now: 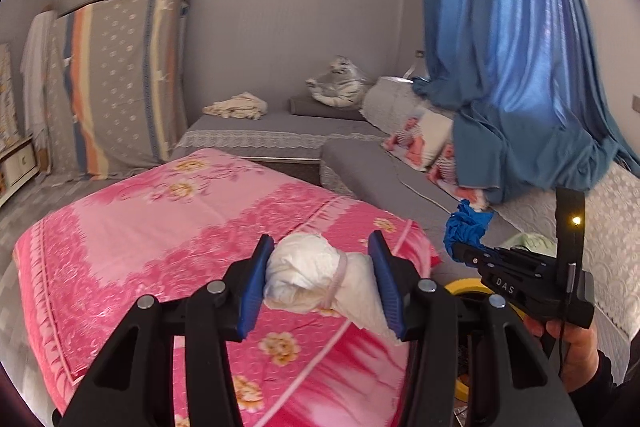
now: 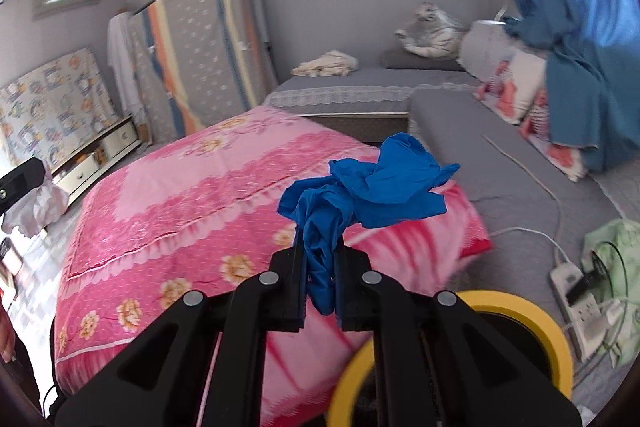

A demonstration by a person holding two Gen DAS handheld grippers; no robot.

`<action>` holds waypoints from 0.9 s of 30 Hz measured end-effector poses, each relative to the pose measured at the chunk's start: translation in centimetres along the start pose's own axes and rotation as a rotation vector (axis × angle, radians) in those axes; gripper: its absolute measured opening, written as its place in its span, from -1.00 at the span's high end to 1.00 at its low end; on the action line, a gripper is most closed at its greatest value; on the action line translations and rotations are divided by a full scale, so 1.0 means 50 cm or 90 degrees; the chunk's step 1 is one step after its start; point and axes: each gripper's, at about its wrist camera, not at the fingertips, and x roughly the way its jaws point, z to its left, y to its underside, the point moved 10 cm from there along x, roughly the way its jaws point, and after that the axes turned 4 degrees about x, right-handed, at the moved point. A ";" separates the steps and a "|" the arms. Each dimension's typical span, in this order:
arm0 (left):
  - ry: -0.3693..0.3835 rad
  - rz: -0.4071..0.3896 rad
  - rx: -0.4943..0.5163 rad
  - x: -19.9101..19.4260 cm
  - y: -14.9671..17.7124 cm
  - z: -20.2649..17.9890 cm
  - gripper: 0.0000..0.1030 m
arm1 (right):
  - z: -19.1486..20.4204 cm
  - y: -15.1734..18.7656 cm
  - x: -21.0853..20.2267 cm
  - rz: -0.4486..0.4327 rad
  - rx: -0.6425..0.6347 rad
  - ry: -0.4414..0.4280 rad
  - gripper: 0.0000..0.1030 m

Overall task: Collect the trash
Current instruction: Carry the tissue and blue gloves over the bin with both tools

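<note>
While the left gripper fingers clamp a white wad and the right gripper fingers pinch a blue glove, the yellow bin sits below, just right of the right fingers, nearer that hand.

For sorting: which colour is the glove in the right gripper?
Blue glove; right wrist view.
</note>
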 end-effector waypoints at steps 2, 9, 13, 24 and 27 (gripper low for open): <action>0.013 0.002 0.016 0.011 0.000 -0.027 0.10 | -0.031 0.003 -0.009 -0.001 0.012 0.016 0.82; 0.066 0.026 0.051 0.054 0.008 -0.117 0.10 | -0.124 0.022 -0.038 -0.006 0.044 0.066 0.82; 0.099 0.031 0.073 0.073 0.014 -0.171 0.10 | -0.175 0.037 -0.055 -0.005 0.064 0.091 0.82; 0.192 0.080 0.103 0.139 0.058 -0.307 0.10 | -0.274 0.074 -0.076 0.009 0.115 0.126 0.82; 0.210 0.100 0.106 0.161 0.078 -0.328 0.10 | -0.292 0.087 -0.071 0.020 0.129 0.130 0.82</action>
